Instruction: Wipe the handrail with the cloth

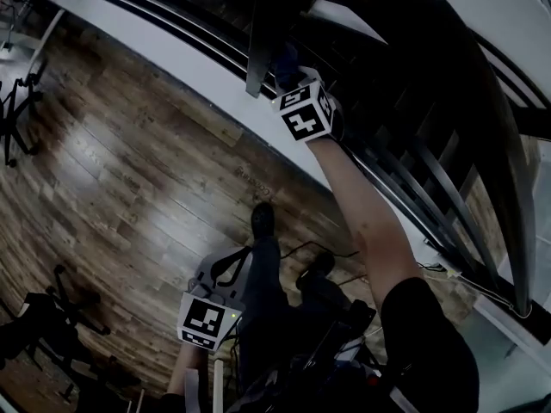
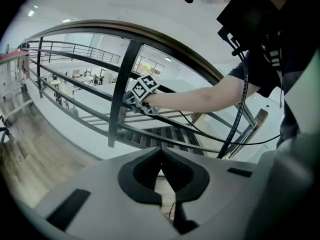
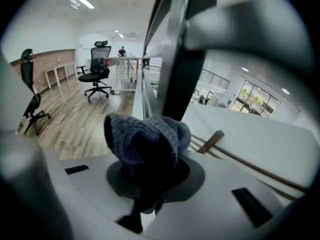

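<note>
The dark handrail [image 1: 508, 144] curves over black balusters [image 1: 265, 24]. My right gripper [image 1: 293, 71] is stretched up to one baluster, just under the rail, and is shut on a blue-grey knitted cloth [image 1: 286, 57]. In the right gripper view the bunched cloth [image 3: 145, 134] fills the right gripper [image 3: 150, 156], close to the baluster [image 3: 185, 74] and the rail [image 3: 250, 29]. My left gripper [image 1: 225, 275] hangs low by the person's legs. In its own view the left gripper [image 2: 161, 158] is shut with nothing in it, and it faces the handrail [image 2: 165, 38] and the right gripper's marker cube [image 2: 143, 90].
Wooden floor [image 1: 129, 170] lies on my side of the railing. Black office chairs [image 3: 97, 76] and a desk stand further along it. A black cable [image 2: 220, 134] hangs from the person's arm. Beyond the railing, stairs [image 2: 150, 136] drop to a lower level.
</note>
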